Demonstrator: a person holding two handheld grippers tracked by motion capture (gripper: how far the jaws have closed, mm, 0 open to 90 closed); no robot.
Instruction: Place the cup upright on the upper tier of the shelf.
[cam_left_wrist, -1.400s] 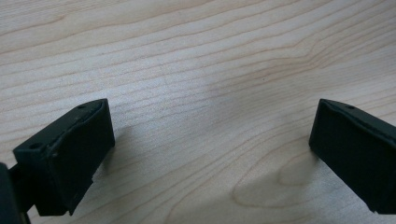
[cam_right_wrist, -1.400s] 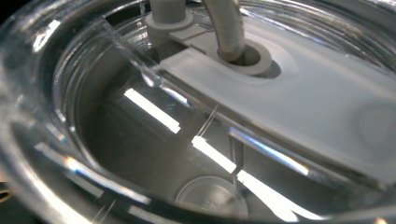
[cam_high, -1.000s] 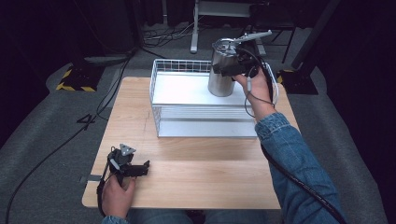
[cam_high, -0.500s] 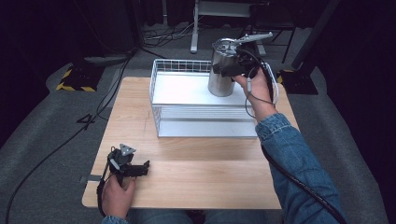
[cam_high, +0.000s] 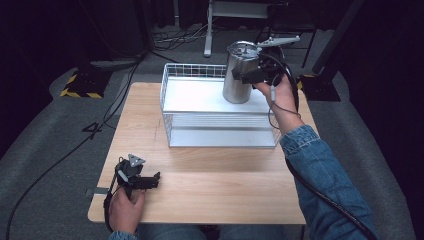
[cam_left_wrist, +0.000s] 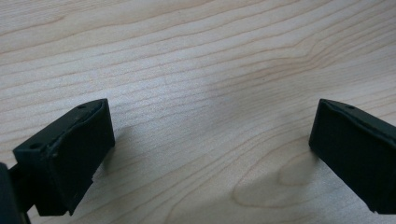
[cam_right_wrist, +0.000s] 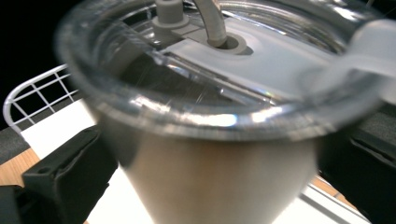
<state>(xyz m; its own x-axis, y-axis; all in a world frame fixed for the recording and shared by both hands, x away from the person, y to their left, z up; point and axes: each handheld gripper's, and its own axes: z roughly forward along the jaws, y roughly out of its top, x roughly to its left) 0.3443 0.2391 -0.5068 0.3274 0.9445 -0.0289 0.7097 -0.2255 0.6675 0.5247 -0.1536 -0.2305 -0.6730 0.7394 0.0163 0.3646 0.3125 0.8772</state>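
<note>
A steel tumbler (cam_high: 241, 73) with a clear lid (cam_right_wrist: 219, 70) is gripped by the right claw (cam_high: 248, 75), which is held by the person's right hand (cam_high: 281, 97) at the far right of the wooden surface (cam_high: 220, 185). The right claw is clenched on the tumbler: in the right gripper view one black jaw is pressed against the left side of the cup's body and the other against its right side, so the tumbler sits directly between the jaws, with its lid rim just above them. A pale straw (cam_right_wrist: 212, 21) is seen rising through the lid, beyond the jaws.

The tumbler is held upright over the right rear part of a white wire basket (cam_high: 192, 71), whose white floor lies just below the cup and the right claw. Whether the cup's base touches that floor cannot be told. A section of the basket's wire wall (cam_right_wrist: 35, 91) is seen to the left of the right claw's left jaw.

The left claw (cam_high: 152, 180) is kept low at the near left of the surface, well apart from the tumbler and the basket, in the person's left hand (cam_high: 125, 210). It is released, its jaws spread wide, with bare wood grain (cam_left_wrist: 210, 93) between them.
</note>
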